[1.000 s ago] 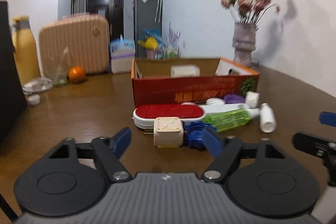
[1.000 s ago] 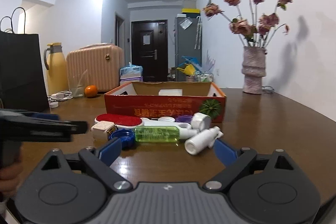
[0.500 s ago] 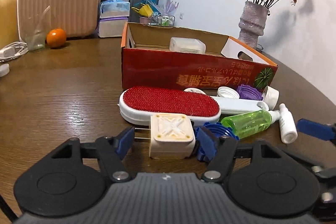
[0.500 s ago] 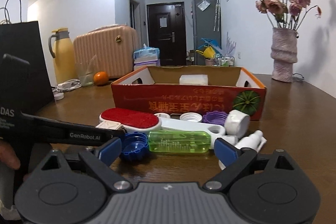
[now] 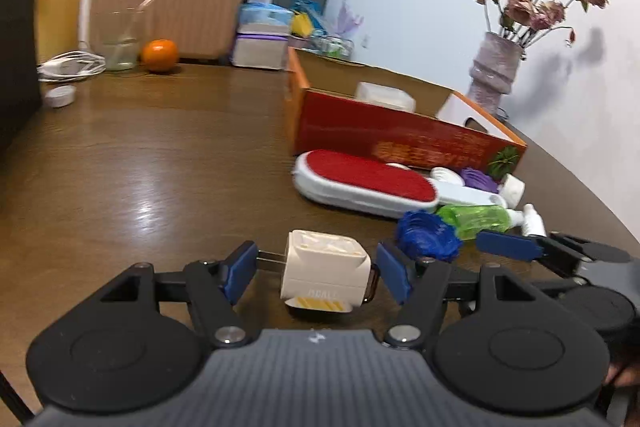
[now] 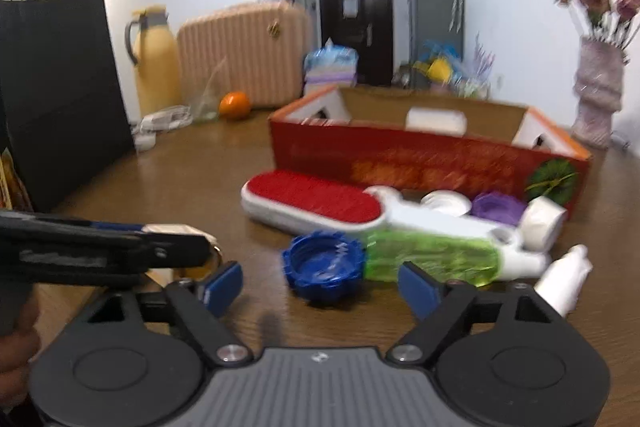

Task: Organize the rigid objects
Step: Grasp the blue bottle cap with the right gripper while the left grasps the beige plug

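Left wrist view: left gripper (image 5: 312, 273) pinching white plug adapter (image 5: 325, 271); prongs meet left pad, right pad at its side. One red lint brush (image 5: 362, 183), one blue cap (image 5: 426, 235), one red cardboard box (image 5: 396, 137) beyond.

Right wrist view: right gripper (image 6: 320, 285) spread, jaws just been closing, nothing between; blue cap just ahead, one green bottle (image 6: 432, 259) touching it. Adapter mostly hidden behind left gripper; picture blurred.

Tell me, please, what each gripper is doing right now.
Left gripper: closed on the white charger, jaws just closing.
Right gripper: open, jaws just closing toward the blue cap, untouched.
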`<action>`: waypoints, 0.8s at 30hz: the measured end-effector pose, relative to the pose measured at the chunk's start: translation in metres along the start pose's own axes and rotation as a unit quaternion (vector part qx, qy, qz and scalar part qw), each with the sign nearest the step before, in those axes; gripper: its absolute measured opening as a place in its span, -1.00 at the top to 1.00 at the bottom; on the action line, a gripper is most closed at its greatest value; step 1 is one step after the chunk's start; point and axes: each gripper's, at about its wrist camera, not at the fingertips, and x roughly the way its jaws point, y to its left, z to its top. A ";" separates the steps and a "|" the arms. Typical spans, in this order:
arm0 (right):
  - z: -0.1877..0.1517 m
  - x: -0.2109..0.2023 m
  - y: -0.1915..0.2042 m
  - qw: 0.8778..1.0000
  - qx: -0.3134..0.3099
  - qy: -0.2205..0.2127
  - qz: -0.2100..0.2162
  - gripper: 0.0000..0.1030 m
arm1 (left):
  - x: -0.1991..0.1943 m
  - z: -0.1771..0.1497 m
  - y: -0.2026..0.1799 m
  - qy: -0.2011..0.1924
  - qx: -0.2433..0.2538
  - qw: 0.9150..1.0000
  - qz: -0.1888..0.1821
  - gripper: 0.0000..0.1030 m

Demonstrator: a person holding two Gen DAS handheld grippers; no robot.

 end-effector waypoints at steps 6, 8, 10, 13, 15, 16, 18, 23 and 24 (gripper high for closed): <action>0.011 0.020 0.010 0.999 -0.006 0.035 -0.028 -0.38 | -0.005 -0.008 0.010 0.004 0.013 1.000 0.003 -0.31; 0.016 0.026 0.010 0.999 -0.009 0.039 -0.036 -0.38 | -0.002 -0.007 0.013 0.005 0.008 1.000 0.003 -0.38; 0.019 0.031 0.011 0.998 -0.013 0.046 -0.038 -0.31 | 0.001 -0.005 0.015 0.004 0.007 1.000 0.003 -0.46; 0.020 0.035 0.014 0.998 -0.013 0.051 -0.031 -0.03 | 0.006 -0.003 0.016 0.010 0.006 1.000 -0.005 -0.33; 0.018 0.029 0.016 0.999 -0.012 0.044 -0.021 -0.03 | 0.008 -0.002 0.015 0.013 0.005 1.000 -0.009 -0.27; 0.018 0.026 0.016 0.999 -0.010 0.040 -0.017 -0.03 | 0.008 -0.002 0.015 0.012 0.005 1.000 -0.008 -0.25; 0.015 0.015 0.016 0.999 -0.005 0.028 -0.013 -0.03 | 0.005 -0.004 0.014 0.011 0.004 1.000 -0.002 -0.19; 0.010 -0.016 0.012 1.000 0.005 0.002 -0.009 -0.03 | -0.014 -0.016 0.005 -0.002 0.014 1.000 0.009 -0.19; 0.008 -0.023 0.012 1.000 0.006 -0.005 -0.008 -0.03 | -0.020 -0.018 0.002 -0.007 0.015 1.000 0.010 -0.19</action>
